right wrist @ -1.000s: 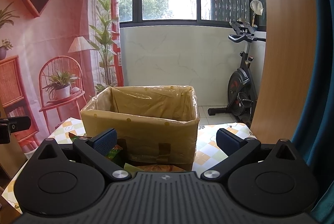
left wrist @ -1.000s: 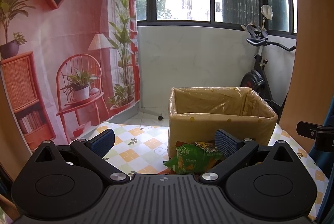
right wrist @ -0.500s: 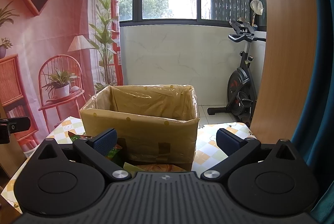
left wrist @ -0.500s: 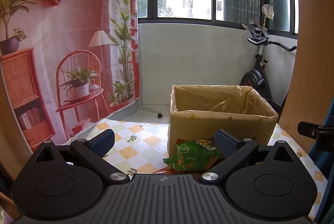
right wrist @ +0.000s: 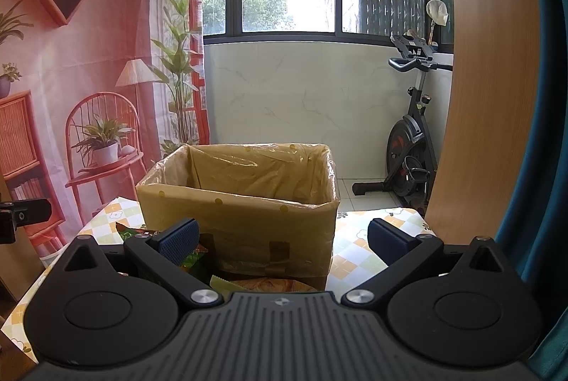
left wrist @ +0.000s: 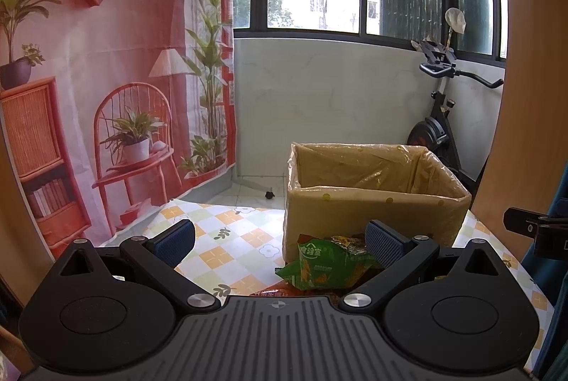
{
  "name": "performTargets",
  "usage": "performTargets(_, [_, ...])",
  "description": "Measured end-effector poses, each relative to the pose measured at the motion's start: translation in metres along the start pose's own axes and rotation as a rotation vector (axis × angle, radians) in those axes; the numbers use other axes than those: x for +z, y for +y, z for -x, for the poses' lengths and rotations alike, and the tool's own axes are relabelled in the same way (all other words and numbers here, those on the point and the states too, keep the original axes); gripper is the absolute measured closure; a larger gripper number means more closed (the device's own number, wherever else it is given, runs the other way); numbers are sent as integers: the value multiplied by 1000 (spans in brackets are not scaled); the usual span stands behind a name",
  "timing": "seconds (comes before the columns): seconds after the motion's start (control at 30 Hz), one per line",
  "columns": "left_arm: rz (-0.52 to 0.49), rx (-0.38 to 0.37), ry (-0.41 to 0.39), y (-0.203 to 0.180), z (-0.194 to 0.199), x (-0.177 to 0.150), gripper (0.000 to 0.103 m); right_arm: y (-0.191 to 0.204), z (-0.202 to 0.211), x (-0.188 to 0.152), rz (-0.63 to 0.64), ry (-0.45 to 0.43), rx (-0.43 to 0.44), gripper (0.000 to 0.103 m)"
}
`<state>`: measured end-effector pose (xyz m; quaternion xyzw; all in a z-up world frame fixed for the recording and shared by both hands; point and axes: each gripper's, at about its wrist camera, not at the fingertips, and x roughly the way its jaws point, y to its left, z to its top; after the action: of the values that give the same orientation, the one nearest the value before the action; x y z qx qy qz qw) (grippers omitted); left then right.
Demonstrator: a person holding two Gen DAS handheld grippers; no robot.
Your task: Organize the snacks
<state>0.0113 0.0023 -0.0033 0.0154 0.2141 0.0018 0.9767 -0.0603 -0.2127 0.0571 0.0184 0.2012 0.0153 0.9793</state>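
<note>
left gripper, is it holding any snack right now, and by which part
Nothing is held. The left gripper is open above the table, and the green snack bag lies loose before the box.

The left hand-held gripper point(left wrist: 278, 237) is hovering wide open over the bench point(left wrist: 227, 239), a green bag point(left wrist: 321, 265) lying against the box point(left wrist: 369, 214).

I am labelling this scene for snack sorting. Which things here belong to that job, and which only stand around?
Belonging to the job:
- cardboard box with plastic liner
- green snack bag
- snack packets in front of the box
- left claw, open
- right claw, open

Only standing around:
- exercise bike
- printed backdrop
- checked tablecloth
</note>
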Motion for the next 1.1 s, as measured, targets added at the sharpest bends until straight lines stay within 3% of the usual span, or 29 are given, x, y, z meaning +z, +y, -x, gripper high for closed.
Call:
performTargets(0.4, [24,-10,21,7,-7,1,0,1,-3,-2,0,9,2,0])
performTargets(0.57, [49,-53,22,16,-15,6,0,-1,-6,-1,-8,7,15,0])
performTargets(0.7, [13,3,-12,19,-22,20,0,-7,-9,8,-3,-34,26,0])
performTargets(0.87, [5,51,-90,28,-29,45,0,-27,-11,29,-47,-147,52,0])
performTargets(0.97, [-4,47,-132,31,-33,58,0,-37,-18,40,-67,-176,51,0])
performTargets(1.1, [12,-11,-158,33,-40,56,0,-43,-28,43,-46,-200,38,0])
